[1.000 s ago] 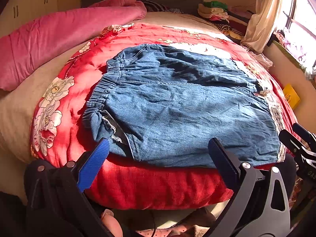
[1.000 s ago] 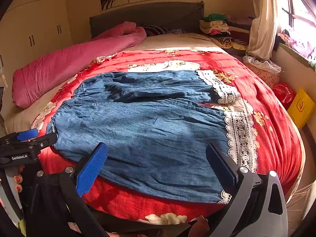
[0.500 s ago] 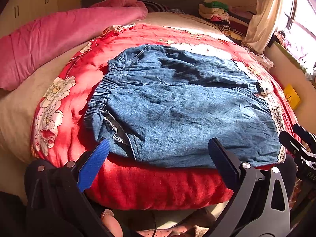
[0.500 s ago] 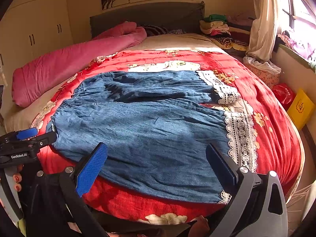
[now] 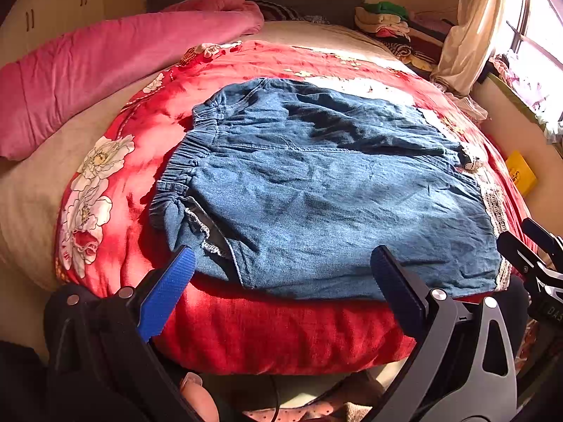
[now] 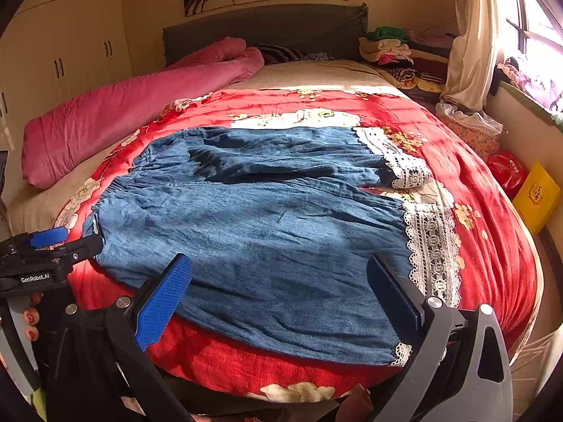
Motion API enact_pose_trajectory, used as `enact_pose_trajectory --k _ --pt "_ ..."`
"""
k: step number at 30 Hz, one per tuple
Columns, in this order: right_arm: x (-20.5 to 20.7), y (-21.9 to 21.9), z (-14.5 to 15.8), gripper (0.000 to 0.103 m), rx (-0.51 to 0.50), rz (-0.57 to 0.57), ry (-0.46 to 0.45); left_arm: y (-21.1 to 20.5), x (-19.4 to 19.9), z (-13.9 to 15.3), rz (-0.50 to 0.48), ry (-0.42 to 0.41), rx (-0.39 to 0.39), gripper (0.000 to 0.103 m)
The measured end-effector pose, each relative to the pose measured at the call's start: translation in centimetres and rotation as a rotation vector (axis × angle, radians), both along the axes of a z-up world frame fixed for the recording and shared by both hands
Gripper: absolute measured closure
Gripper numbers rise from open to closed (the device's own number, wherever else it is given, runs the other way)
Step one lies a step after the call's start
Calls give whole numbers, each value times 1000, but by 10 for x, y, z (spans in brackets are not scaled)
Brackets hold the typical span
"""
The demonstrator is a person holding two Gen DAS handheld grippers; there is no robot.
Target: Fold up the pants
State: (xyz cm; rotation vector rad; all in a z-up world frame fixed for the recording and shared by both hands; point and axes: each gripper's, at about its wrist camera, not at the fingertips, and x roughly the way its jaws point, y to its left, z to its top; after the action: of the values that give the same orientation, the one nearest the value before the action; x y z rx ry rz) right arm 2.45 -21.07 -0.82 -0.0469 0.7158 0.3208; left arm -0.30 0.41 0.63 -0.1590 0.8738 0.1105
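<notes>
Blue denim pants (image 5: 316,190) with white lace cuffs lie flat across the red floral quilt (image 5: 281,330), waistband to the left, legs to the right; they also show in the right wrist view (image 6: 274,232). My left gripper (image 5: 281,267) is open and empty, hovering at the near edge by the waistband corner. My right gripper (image 6: 278,274) is open and empty, hovering at the near edge of the front leg, near the lace cuff (image 6: 431,249). Each gripper shows at the edge of the other's view.
A rolled pink duvet (image 6: 123,116) lies along the bed's left side. Folded clothes (image 6: 390,49) are stacked by the headboard. A curtain (image 6: 471,45), a red bag (image 6: 508,172) and a yellow box (image 6: 536,197) stand at the right beside the bed.
Both views have shifted very slightly; the pants and grippers stay as they were.
</notes>
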Motion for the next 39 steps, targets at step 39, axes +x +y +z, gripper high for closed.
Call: enact_pose_trajectory --k 39 --pt "266 122 13 4 -135 358 157 140 207 -21 -49 67 32 25"
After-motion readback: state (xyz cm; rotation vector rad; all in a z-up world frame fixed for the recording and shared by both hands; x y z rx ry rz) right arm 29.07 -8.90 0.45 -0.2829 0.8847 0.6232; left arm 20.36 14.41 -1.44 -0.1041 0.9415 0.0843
